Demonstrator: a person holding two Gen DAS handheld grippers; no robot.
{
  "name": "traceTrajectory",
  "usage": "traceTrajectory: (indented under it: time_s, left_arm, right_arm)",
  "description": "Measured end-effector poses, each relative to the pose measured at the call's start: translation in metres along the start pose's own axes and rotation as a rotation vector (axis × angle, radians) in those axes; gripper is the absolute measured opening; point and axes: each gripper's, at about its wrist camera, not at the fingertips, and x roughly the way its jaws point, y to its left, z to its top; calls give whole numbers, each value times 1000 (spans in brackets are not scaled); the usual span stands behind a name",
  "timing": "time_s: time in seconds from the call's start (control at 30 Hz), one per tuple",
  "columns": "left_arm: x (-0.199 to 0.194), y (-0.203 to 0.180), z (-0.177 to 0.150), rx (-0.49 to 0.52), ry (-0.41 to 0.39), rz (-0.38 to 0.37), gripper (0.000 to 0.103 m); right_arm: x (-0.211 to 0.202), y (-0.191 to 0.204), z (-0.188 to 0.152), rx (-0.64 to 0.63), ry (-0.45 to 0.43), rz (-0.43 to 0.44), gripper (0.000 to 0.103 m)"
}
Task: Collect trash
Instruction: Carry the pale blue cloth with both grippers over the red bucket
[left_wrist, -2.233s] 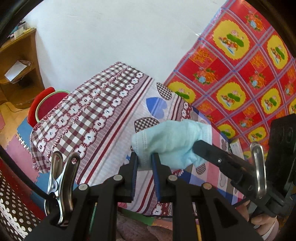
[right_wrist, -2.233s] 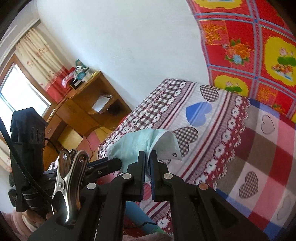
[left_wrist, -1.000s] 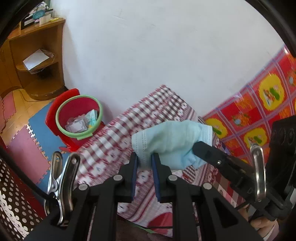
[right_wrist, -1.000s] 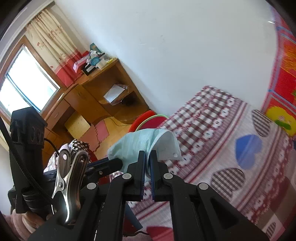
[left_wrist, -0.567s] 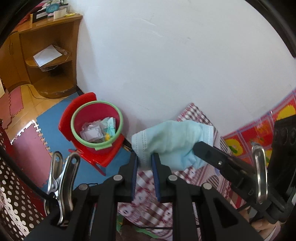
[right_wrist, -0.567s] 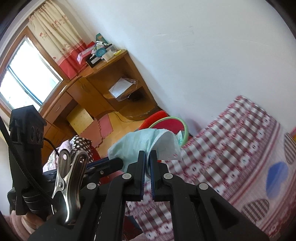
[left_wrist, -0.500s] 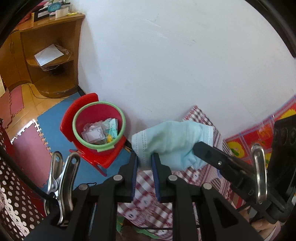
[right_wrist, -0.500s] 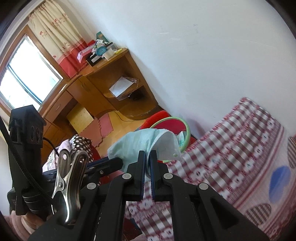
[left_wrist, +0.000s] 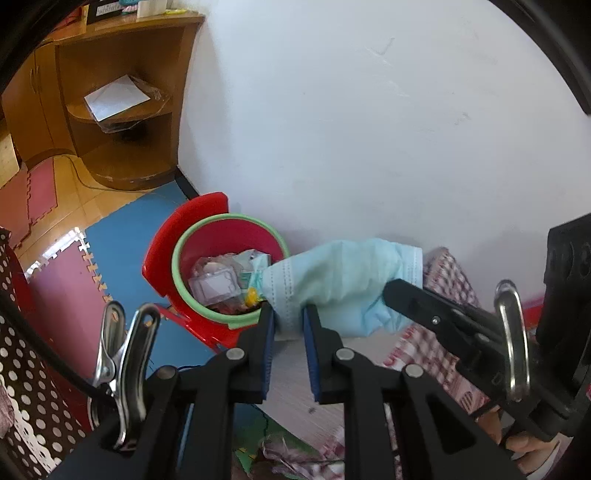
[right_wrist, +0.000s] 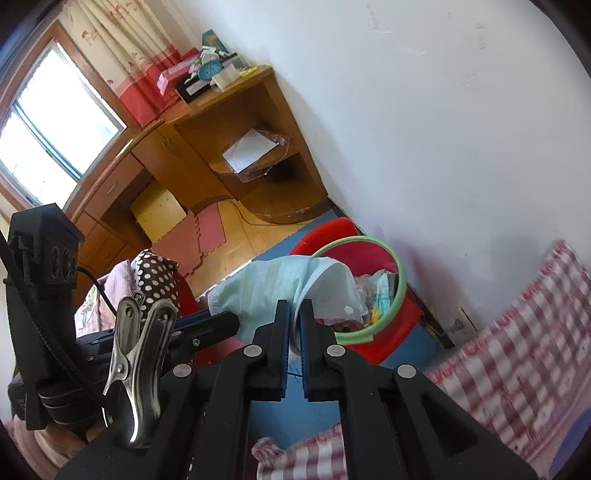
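Both grippers are pitched steeply downward and held close together, side by side, above the floor beside a bed. The left gripper (left_wrist: 288, 321) is clenched on one end of a light blue face mask (left_wrist: 343, 284), its blue-padded jaws pressed against a pleated, stitched edge of the fabric. The right gripper (right_wrist: 293, 325) is clamped on the other end of the same face mask (right_wrist: 280, 284), its jaws almost touching with only thin material between them. The mask is seen stretched in the air between the two grippers, crumpled and puffed, with its paler inner side folded outward near the right jaws. It is held in front of and above a red bin (left_wrist: 229, 273) with a green rim, which stands on a red chair (left_wrist: 192, 218) against the white wall (left_wrist: 369, 129). Wrappers and crumpled trash (left_wrist: 221, 280) are seen inside the bin. A checked bedsheet (right_wrist: 517, 350) is seen at the bed's edge, near the bin.
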Motion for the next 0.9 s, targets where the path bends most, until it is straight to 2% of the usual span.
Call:
traceTrajectory:
  time_s: [0.2, 0.5, 0.9]
  left_arm:
    - [28, 24, 17, -9, 25, -8, 16]
    - [74, 41, 39, -4, 69, -2, 16]
    - [127, 58, 59, 19, 130, 31, 16]
  right_arm:
    - [38, -7, 15, 1, 32, -10, 6]
    - [91, -23, 35, 7, 99, -51, 6]
    - [136, -42, 48, 56, 143, -103, 6]
